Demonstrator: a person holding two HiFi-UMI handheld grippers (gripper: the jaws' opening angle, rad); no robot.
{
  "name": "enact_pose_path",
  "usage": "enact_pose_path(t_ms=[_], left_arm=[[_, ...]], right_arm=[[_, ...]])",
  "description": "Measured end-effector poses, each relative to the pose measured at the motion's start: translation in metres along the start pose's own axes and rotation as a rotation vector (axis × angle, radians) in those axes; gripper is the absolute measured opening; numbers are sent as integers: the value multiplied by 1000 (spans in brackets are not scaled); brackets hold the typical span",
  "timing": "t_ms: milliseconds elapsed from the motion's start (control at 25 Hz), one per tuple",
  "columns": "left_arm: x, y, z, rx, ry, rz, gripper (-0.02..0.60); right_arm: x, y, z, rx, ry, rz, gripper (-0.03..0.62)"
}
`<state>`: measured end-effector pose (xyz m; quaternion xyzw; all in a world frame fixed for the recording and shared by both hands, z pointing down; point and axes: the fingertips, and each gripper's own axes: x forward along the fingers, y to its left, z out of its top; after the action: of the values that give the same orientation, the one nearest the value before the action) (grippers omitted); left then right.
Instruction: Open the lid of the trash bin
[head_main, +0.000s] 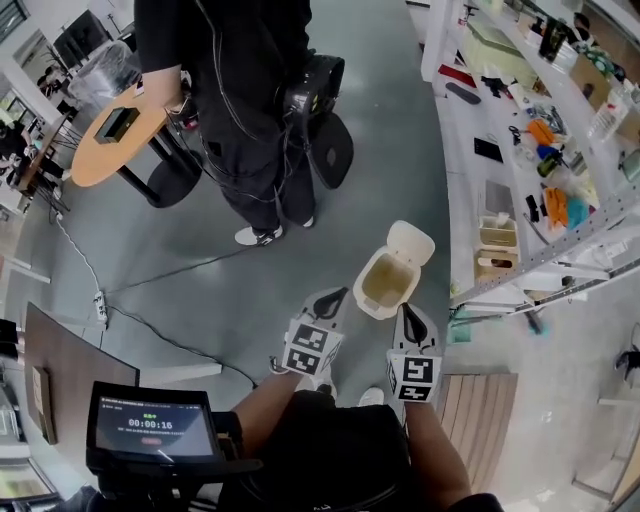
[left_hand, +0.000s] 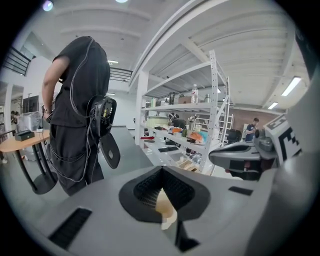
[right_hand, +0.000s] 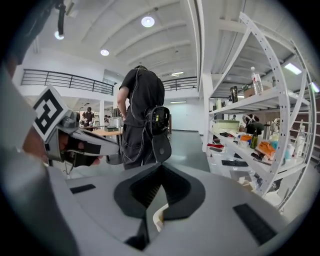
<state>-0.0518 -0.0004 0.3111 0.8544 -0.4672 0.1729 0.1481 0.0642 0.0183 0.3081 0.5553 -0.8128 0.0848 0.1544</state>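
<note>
The trash bin (head_main: 372, 292), cream and single, stands on the grey floor just left of the white shelving rack (head_main: 560, 215), a little beyond the two grippers. Its one lid (head_main: 411, 243) is already up, tilted back on the far side, and the inside of the bin looks bare.

The left gripper (head_main: 333, 297) hovers just beside the bin's near-left rim and the right gripper (head_main: 410, 318) just near of its front edge. Neither appears to touch it. In the left gripper view the left gripper (left_hand: 161, 172) has its jaws together with nothing between them. The right gripper view shows the right gripper (right_hand: 161, 169) the same way, closed and empty.

By my reading the opening step is done. What remains is at most a check that the lid stays back on its hinge, then drawing both grippers clear without knocking the rim.

One person (head_main: 250, 90) in black stands well beyond the bin, to the far left.
</note>
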Motion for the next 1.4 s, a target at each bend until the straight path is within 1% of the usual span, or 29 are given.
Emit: enact_pose_path(t_ms=[160,280,400,520,640,720,800,880,1000,1160,1240,1400], left_arm=[[-11,-29,-2,-17,-17,46,-2],[-21,-44,-9,-24,-14,95,-2],[-32,-59,-8,-43,-27,131,-2],[-41,-83,-8,-35,-36,134,-2],[-57,-105,-14,-38,-36,126,-2],[-68,-111,-13,-29,-46,126,-2],[-80,-112,-12,-27,-58,134,-2],[-93,-105,-16,-44,-66,155,-2],[-112,-81,-23,-70,-69,195,-2],[-132,-52,-47,-115,-52,245,-2],[-140,-42,-56,-133,-44,254,-2],[-149,-40,-69,-135,-35,247,-2]], right_arm=[[-27,-6,-9,-5,-10,53,1],[-53,-7,-21,-7,-17,91,0],[-72,-22,-26,6,-27,95,2],[-87,-36,-23,22,-55,106,2],[-107,-21,-20,21,-99,179,2],[-114,-9,-16,11,-116,208,2],[-118,-4,-19,21,-106,202,2],[-119,-5,-25,46,-87,183,2],[-114,0,-28,49,-74,169,0],[-110,20,-33,28,-57,167,2],[-110,32,-35,18,-49,167,2],[-111,50,-46,12,-33,171,2]])
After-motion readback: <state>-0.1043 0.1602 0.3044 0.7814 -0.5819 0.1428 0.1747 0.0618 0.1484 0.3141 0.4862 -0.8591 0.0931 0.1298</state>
